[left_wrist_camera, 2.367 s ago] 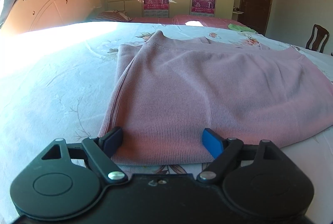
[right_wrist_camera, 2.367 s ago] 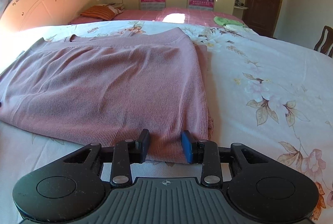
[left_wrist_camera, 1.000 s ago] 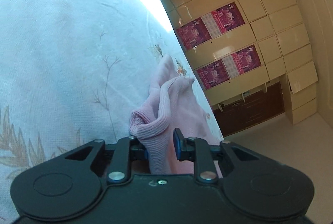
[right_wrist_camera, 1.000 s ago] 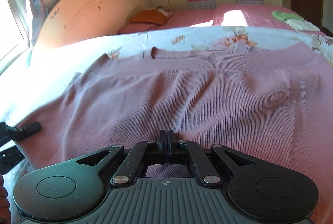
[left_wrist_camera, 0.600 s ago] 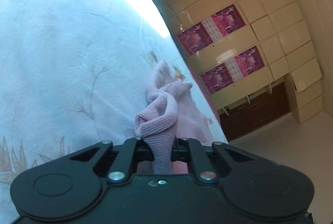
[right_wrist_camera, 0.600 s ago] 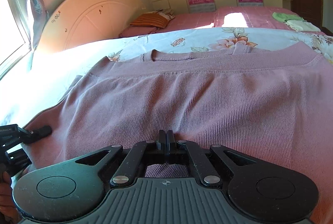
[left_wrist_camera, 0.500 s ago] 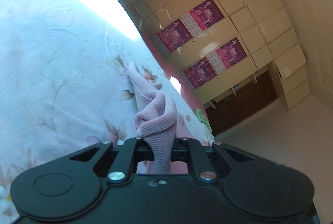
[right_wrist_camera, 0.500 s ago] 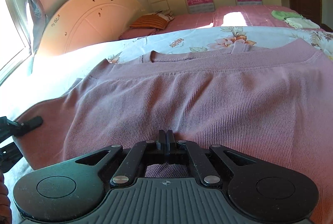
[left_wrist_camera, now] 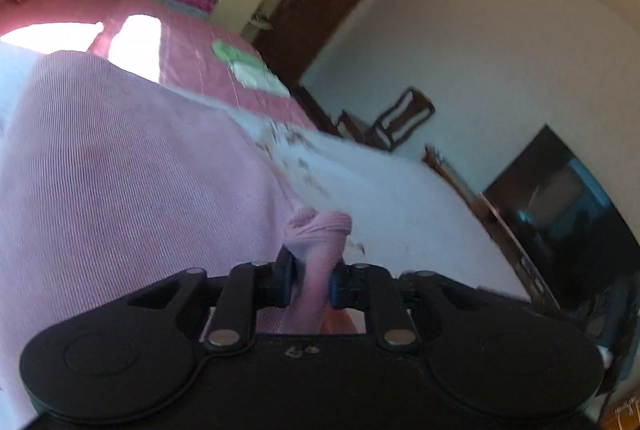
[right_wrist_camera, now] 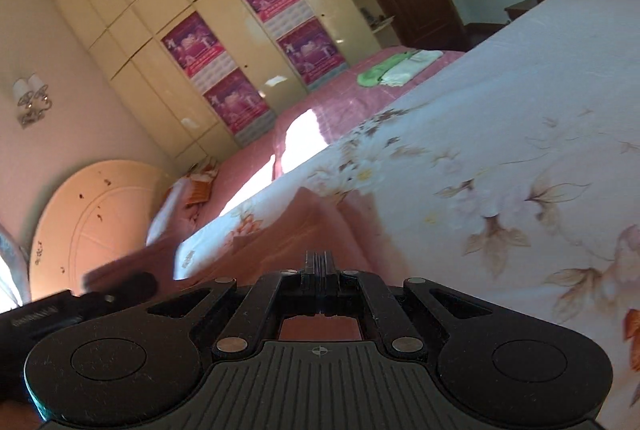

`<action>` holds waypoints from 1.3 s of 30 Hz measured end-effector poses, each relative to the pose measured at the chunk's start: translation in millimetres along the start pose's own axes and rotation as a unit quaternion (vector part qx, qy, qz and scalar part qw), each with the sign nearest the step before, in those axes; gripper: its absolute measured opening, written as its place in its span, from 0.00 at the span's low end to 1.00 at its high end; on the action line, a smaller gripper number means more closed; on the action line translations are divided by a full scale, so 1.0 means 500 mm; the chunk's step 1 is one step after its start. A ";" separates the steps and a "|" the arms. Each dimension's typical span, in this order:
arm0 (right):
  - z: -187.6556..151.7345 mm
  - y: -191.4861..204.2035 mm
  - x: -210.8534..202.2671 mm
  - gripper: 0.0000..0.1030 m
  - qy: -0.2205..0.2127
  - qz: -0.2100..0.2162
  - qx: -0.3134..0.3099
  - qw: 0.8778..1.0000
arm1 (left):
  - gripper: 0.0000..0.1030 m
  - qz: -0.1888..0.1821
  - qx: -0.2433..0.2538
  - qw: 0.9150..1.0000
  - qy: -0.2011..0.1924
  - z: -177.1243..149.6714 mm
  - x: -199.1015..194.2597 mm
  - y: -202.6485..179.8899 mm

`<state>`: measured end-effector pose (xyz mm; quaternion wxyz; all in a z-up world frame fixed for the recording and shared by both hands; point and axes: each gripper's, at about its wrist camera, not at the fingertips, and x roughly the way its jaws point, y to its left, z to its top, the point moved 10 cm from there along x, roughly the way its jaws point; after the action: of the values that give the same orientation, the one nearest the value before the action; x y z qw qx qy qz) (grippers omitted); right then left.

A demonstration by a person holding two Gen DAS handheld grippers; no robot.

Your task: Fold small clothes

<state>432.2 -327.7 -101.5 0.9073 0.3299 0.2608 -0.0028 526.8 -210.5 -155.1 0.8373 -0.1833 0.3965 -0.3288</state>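
Your left hand-held gripper has a bunched, rolled wad of the pink sweater between its pads; the jaws are opening at this moment, yet the fabric fills the gap and both pads press against it. The wad rises just past the fingertips as a ribbed, puckered knob. To the left of and ahead of this gripper the rest of the sweater spreads wide as a fine-ribbed, dusty pink knit, smooth over most of its surface, with one edge running away ahead of the fingertips. The view is tilted and blurred.

Your right hand-held gripper has its jaws fully together. Pink cloth shows directly ahead of the tips and again through the window behind them, so the sweater appears pinched at a thin edge; the contact itself is hidden by the closed pads. From there the fabric climbs ahead to a raised, tent-like fold in shadow.

The sweater lies on the bed, over a white sheet printed with flowers and leaves, which extends to the right of and beyond the right gripper. The black body of the left gripper shows low on the left of the right gripper's view, close beside it.

Farther ahead of both grippers, a green cloth rests on a pink bedspread.
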 end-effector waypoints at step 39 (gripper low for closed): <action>-0.046 0.109 0.086 0.07 0.101 0.027 -0.286 0.952 | 0.66 0.147 -0.012 0.989 -0.030 0.045 -0.135 0.242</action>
<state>468.2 -264.0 -104.2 0.9322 0.0619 0.3322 0.1294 561.9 -75.7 -173.0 0.8858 -0.1432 0.3976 -0.1917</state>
